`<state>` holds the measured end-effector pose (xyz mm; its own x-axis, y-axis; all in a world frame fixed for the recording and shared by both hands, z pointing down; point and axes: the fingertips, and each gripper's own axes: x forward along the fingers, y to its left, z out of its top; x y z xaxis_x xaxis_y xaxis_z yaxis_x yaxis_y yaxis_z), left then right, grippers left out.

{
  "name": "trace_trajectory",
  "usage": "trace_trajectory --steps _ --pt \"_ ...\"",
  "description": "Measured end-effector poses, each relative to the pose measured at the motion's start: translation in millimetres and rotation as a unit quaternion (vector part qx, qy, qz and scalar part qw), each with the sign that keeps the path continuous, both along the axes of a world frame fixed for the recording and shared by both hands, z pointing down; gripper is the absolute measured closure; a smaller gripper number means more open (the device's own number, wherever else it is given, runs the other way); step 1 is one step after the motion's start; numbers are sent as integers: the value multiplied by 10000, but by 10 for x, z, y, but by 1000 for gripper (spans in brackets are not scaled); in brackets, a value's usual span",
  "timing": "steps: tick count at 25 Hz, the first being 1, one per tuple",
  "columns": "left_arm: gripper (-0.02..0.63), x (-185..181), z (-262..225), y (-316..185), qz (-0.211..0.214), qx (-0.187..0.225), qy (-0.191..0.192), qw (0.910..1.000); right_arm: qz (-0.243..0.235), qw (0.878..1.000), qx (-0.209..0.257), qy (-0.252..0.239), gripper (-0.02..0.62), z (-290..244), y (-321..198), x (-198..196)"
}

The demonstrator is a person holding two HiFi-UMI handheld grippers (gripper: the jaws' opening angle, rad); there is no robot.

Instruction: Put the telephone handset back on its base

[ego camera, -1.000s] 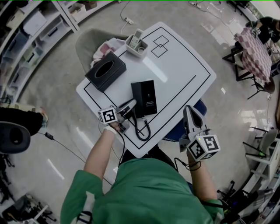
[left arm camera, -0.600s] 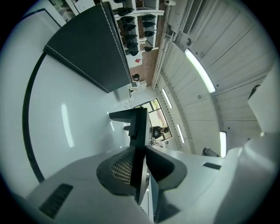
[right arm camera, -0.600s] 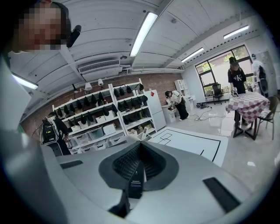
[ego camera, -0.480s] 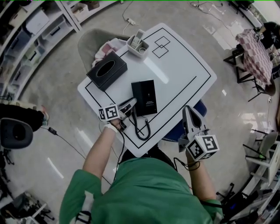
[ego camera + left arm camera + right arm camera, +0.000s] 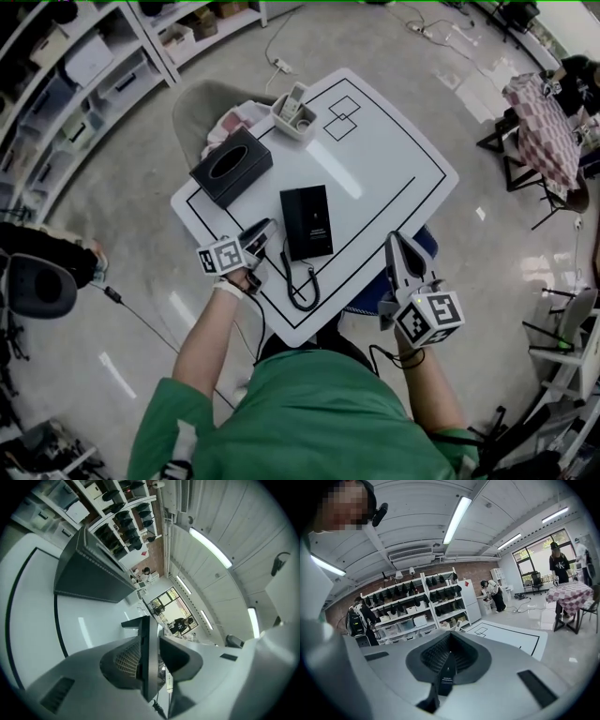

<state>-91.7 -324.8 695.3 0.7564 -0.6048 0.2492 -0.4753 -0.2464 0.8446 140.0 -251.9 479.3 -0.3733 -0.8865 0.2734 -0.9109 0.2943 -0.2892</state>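
White surface [image 5: 375, 159] with a black outline, seen from above. At its left corner stands a black tissue box [image 5: 231, 166]. Beyond the far left edge is a grey chair [image 5: 192, 94] with a pink cloth [image 5: 234, 108] on it.

Just nearer than the tissue box, inside the near left edge, lies the left gripper [image 5: 265, 228], rolled onto its side. Its fingers are clamped on a thin dark slab seen edge-on, read as the telephone handset [image 5: 149, 658], which projects past the fingertips towards the tissue box. From above, the gripper covers the handset.

Just right of those fingertips, at mid-surface, lies the flat black base [image 5: 307, 221], long axis running far to near. A black cord [image 5: 302, 286] loops on the surface between the base and the near corner, passing close beside the left gripper.

At the far left edge, near the far corner, sits a white holder [image 5: 292, 114] with a pale upright handset-like piece in it, beside two overlapping printed squares [image 5: 343, 98].

The right gripper [image 5: 393, 237] hangs at the near right edge, well apart from the base, fingers together and nothing between them.
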Motion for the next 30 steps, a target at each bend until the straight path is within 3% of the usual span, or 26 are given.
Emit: trace_trajectory --steps 5,10,18,25,30 --pt "469 -78 -618 59 -134 583 -71 9982 -101 9999 136 21 574 -146 -17 -18" --pt "469 5 -1316 166 -91 1335 -156 9909 -160 9991 394 39 574 -391 -84 6" --pt "469 43 -2347 409 -45 2665 -940 9592 -331 9953 913 -43 574 -884 -164 -106" --pt "469 -26 -2790 598 -307 3109 -1422 9392 -418 9916 1225 18 574 -1187 -99 -163" --pt "469 -48 -3136 705 -442 3540 -1668 9192 -514 9873 1500 -11 574 -1415 -48 -243"
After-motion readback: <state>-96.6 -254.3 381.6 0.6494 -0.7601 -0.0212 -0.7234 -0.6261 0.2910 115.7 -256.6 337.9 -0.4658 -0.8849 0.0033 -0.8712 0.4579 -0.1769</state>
